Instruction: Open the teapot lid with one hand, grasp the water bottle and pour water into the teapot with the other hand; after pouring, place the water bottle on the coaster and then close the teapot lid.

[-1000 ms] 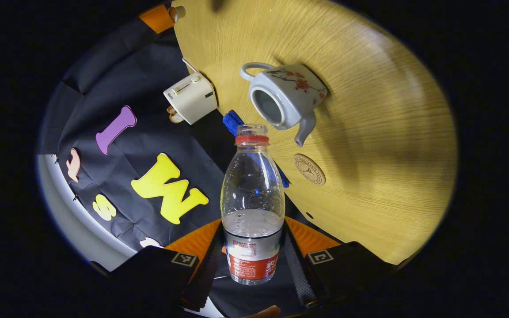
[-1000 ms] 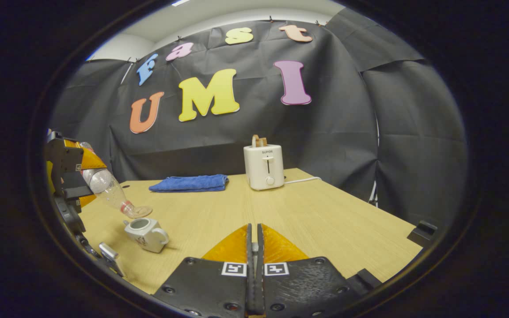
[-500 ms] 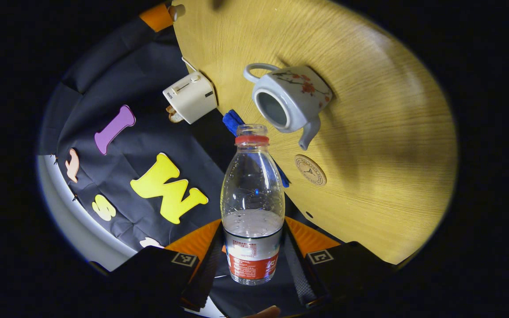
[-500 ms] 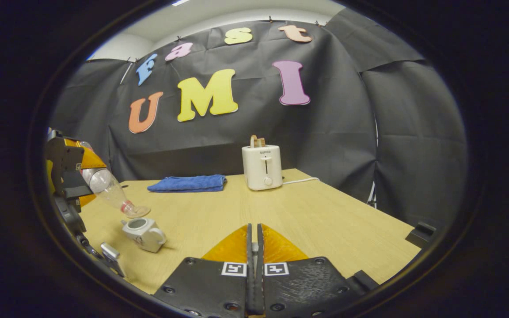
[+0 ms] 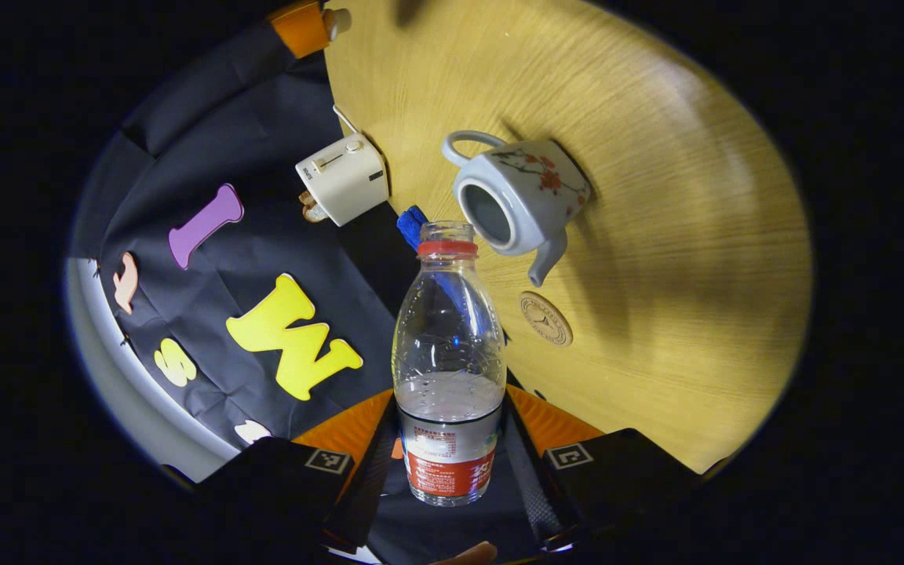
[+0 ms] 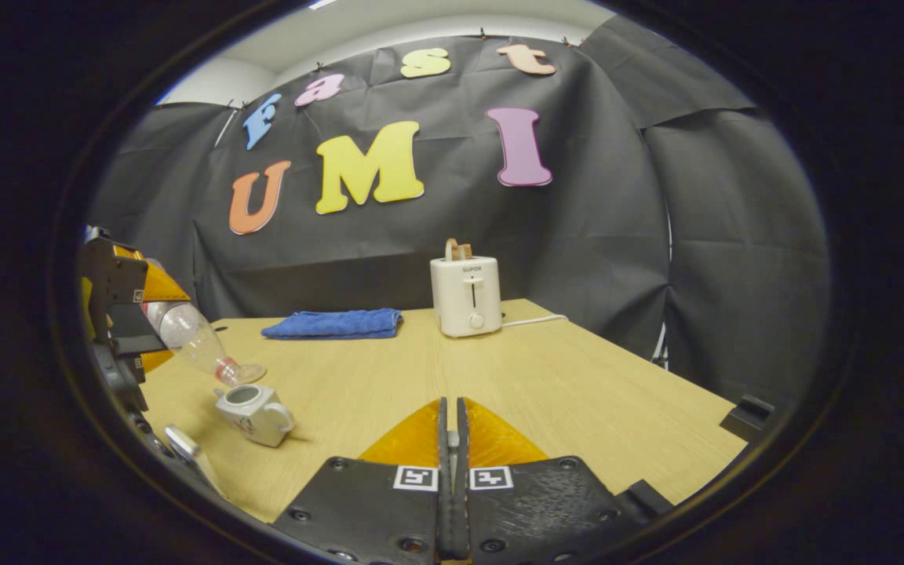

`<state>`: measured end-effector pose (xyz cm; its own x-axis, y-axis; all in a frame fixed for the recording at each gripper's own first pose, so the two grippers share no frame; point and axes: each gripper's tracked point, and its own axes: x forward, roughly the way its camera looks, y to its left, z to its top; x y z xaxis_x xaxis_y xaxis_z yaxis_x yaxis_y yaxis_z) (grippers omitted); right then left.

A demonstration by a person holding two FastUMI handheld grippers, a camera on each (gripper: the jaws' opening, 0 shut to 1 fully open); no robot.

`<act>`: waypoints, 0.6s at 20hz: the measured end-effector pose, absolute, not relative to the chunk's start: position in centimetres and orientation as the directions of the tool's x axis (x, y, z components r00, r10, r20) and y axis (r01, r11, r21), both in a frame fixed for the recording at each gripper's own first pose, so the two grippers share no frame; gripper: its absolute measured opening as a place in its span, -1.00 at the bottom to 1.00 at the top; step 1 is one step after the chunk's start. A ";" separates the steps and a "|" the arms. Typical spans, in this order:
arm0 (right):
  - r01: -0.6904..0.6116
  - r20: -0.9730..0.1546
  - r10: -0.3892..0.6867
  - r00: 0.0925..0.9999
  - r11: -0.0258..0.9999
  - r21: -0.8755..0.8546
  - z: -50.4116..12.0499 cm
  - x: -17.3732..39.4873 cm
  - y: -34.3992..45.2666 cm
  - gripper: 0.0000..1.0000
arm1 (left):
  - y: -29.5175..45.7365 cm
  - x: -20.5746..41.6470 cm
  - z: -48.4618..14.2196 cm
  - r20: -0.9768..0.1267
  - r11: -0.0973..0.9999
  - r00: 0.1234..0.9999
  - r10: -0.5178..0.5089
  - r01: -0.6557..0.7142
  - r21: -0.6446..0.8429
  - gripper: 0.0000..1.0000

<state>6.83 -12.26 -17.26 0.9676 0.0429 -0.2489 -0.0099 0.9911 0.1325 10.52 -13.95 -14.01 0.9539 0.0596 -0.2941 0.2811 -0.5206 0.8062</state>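
Your left gripper (image 5: 450, 463) clamps the thin, squashy water bottle (image 5: 449, 369) at its label; open teapot (image 5: 519, 202) at 1 o'clock. Right gripper (image 6: 452, 471) closed, empty.

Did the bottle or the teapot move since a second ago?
The water bottle, clamped in the left gripper, dipped a little closer to the open teapot. No stream visible. The teapot, coaster, toaster and shut right gripper stayed put.
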 end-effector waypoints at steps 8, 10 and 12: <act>0.008 -0.228 0.023 0.973 0.991 0.134 -16.4 6.5 -13.0 -0.99 | -13.7 10.5 -13.8 -0.396 -0.030 0.916 -0.070 0.394 0.918 0.51; 0.011 -0.223 0.019 0.975 0.991 0.132 -16.2 6.4 -13.1 -0.99 | -13.7 10.9 -13.0 -0.397 0.119 0.912 -0.105 0.407 0.905 0.51; 0.007 -0.225 0.021 0.974 0.992 0.125 -16.4 6.4 -12.9 -1.00 | -13.0 11.0 -12.2 -0.381 0.248 0.918 -0.112 0.397 0.884 0.51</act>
